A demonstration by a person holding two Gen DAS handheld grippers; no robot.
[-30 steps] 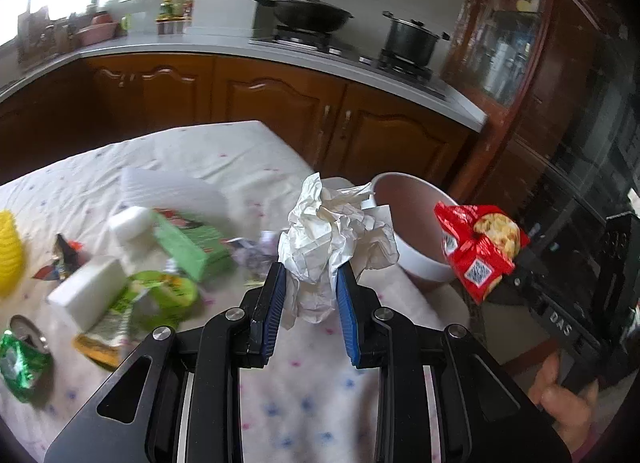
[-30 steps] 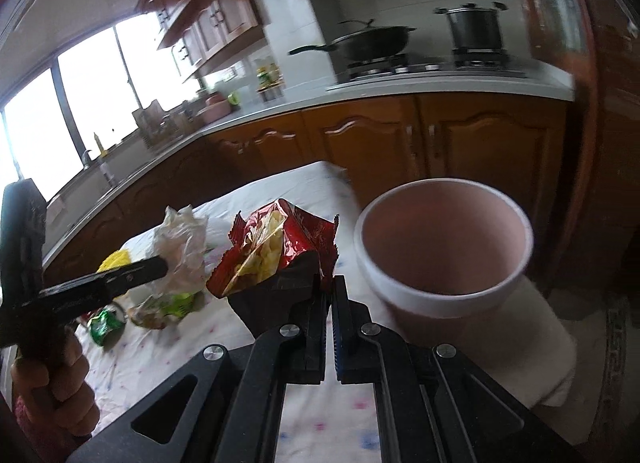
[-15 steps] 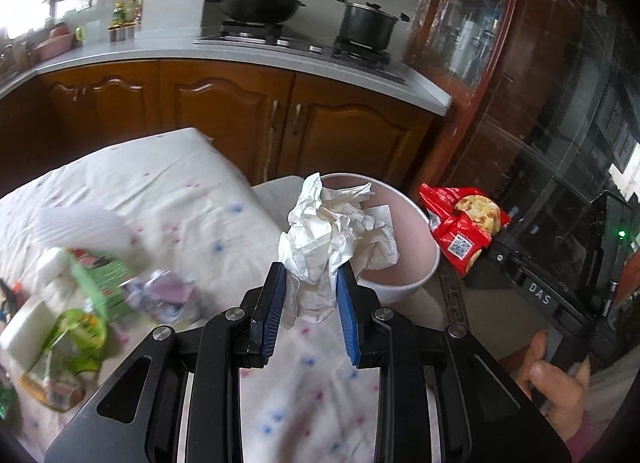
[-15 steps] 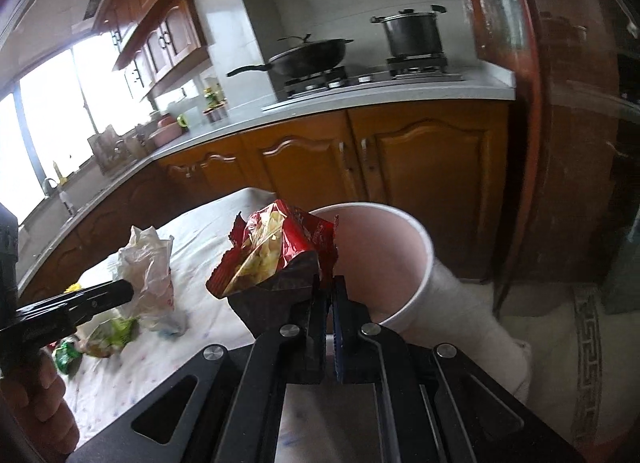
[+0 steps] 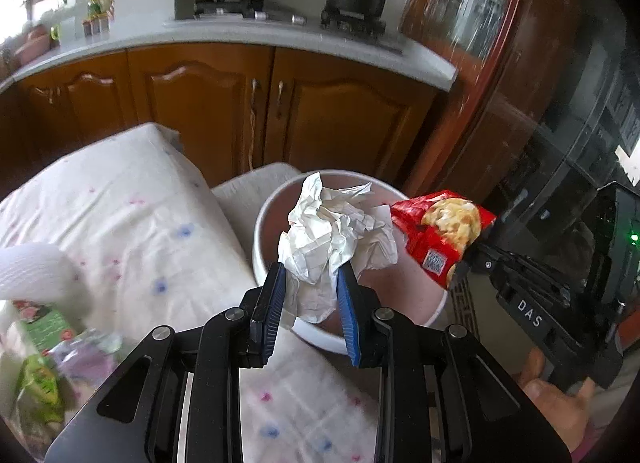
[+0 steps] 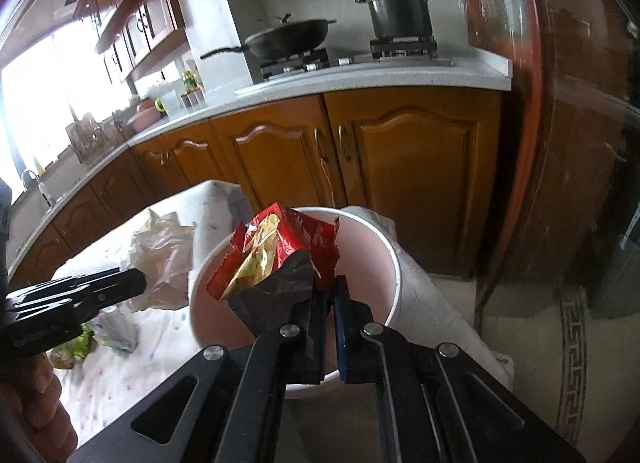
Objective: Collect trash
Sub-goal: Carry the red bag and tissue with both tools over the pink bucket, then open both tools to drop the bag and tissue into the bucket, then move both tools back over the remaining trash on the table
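A: Where is the trash sitting right now?

B: The left gripper [image 5: 310,283] is clamping a crumpled paper [image 5: 332,231] between its blue pads, hanging over the near rim of the bin [image 5: 260,223]. The right gripper [image 6: 330,303] is pinching a red snack bag [image 6: 280,251] by one corner, the bag leaning over the bin's open mouth.

A: Any room around the bin?

B: The bin is standing just past the corner of the cloth-covered surface [image 5: 132,215], beside a pale cushion [image 6: 432,295]. Its mouth is lying open under both items. Bare floor [image 6: 520,343] is opening to the right; cabinets [image 5: 208,103] are standing behind.

A: And the surface?

B: More wrappers [image 5: 40,379] are lying at its left edge, well apart from the bin.
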